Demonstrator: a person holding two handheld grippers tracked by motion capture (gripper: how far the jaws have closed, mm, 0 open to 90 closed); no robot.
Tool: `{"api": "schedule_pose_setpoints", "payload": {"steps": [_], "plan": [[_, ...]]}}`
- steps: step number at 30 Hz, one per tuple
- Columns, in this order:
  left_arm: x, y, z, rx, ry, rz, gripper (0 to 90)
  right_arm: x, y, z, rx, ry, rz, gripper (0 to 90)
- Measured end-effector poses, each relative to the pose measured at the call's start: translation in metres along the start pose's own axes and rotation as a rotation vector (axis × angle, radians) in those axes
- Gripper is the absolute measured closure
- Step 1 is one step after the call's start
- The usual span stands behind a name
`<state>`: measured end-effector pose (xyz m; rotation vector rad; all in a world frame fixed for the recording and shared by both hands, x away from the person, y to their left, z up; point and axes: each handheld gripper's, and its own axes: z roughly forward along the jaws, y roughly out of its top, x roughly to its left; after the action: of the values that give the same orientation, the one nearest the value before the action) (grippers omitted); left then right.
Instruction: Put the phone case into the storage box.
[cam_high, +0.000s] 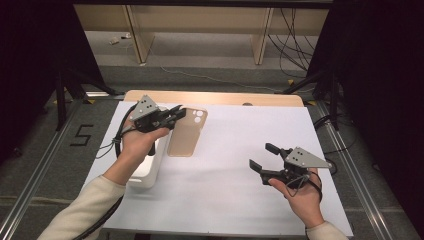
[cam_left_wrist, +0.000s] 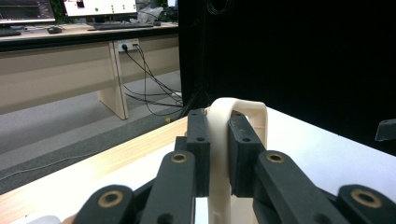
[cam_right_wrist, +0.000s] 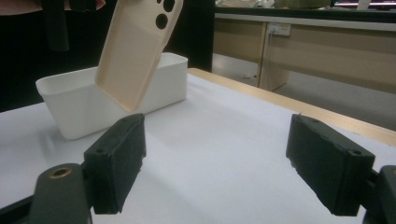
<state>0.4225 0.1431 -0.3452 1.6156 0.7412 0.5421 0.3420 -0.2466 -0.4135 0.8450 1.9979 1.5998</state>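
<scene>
- The table (cam_high: 225, 200), covered in white with a wooden edge showing at the far side, gave both hands a bare working surface.
- A white bin (cam_right_wrist: 79, 105) stood open-topped at the table's left side, under the left forearm in the high view, probably as the place the held thing was taken from or was meant for.
- A beige phone case (cam_high: 186, 132) hung just past the bin's right side, tilted with its camera holes uppermost; in the right gripper view it appeared lifted clear of the table, though whether its lower corner brushed the bin was hard to tell.
- The left gripper (cam_high: 176, 114) was clamped nearly closed on the case's upper rim, its pads pinching the thin wall from both sides, a hold that let the case dangle free.
- The right gripper (cam_high: 264, 156) waited well apart at the table's right, jaws spread wide with nothing between them, seemingly ready to take or steady the case.
</scene>
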Motion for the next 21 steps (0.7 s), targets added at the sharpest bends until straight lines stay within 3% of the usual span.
{"api": "schedule_pose_setpoints", "payload": {"steps": [2, 8, 16, 17, 18, 21], "plan": [[0.0005, 0.0006, -0.0008, -0.003, 0.001, 0.000, 81.2, 0.0008, -0.0014, 0.0004, -0.013, 0.004, 0.016, 21.2], [0.0018, 0.0016, -0.0021, -0.007, 0.003, 0.005, 81.2, 0.0009, -0.0019, -0.0016, 0.015, 0.004, 0.007, 21.0], [0.0034, 0.0065, -0.0044, -0.016, 0.004, 0.014, 81.2, 0.0005, -0.0042, -0.0009, -0.011, 0.009, 0.018, 20.8], [0.0033, 0.0069, -0.0045, -0.020, 0.005, 0.011, 81.2, 0.0006, -0.0041, -0.0018, -0.008, -0.014, 0.010, 20.7], [0.0034, 0.0074, -0.0047, -0.023, 0.005, 0.009, 81.2, -0.0001, -0.0031, -0.0047, 0.030, -0.006, 0.004, 20.7], [0.0039, 0.0088, -0.0052, -0.029, 0.007, 0.008, 81.2, 0.0004, -0.0042, -0.0032, 0.006, -0.005, 0.008, 20.7]]}}
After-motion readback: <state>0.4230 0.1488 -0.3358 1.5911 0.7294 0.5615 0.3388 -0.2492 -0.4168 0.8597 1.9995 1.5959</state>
